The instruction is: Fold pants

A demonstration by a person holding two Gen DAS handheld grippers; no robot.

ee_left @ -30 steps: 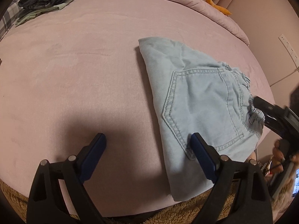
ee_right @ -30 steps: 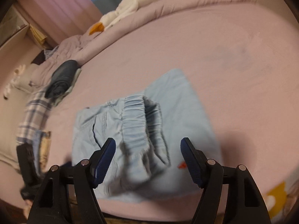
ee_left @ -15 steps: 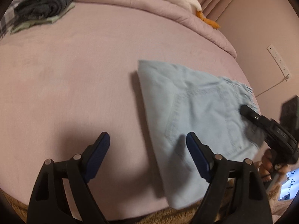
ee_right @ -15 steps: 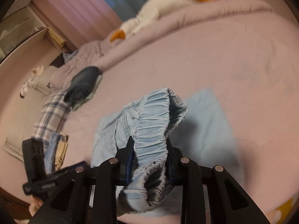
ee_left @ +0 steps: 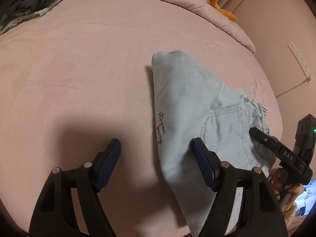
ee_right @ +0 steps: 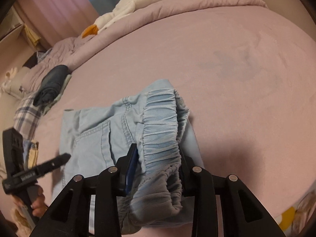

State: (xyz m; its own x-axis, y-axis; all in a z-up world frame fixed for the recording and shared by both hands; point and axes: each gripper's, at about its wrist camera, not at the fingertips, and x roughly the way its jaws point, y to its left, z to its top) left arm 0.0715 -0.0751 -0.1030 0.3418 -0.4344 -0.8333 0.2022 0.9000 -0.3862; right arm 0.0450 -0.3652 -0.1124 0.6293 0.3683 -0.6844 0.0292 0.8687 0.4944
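Observation:
Light blue denim pants (ee_left: 189, 106) lie folded on the pink bed (ee_left: 79, 63), near its front right edge. My right gripper (ee_right: 158, 162) is shut on the pants' gathered elastic waistband (ee_right: 162, 126) and holds that end lifted off the bed; a back pocket (ee_right: 92, 138) faces up beside it. In the left wrist view the right gripper (ee_left: 254, 132) shows at the waistband end. My left gripper (ee_left: 156, 152) is open and empty, low over the bed, its right finger (ee_left: 201, 164) over the pants' near edge.
A stack of folded dark and plaid clothes (ee_right: 49, 86) lies at the bed's far left side. A rolled pink duvet (ee_right: 177, 6) with a white goose plush (ee_right: 134, 6) runs along the far edge. A power strip (ee_left: 300, 59) hangs on the wall to the right.
My right gripper closed on the waistband and lifted it, and the pants bunched up off the bed. My left gripper stayed open and shifted slightly closer to the pants.

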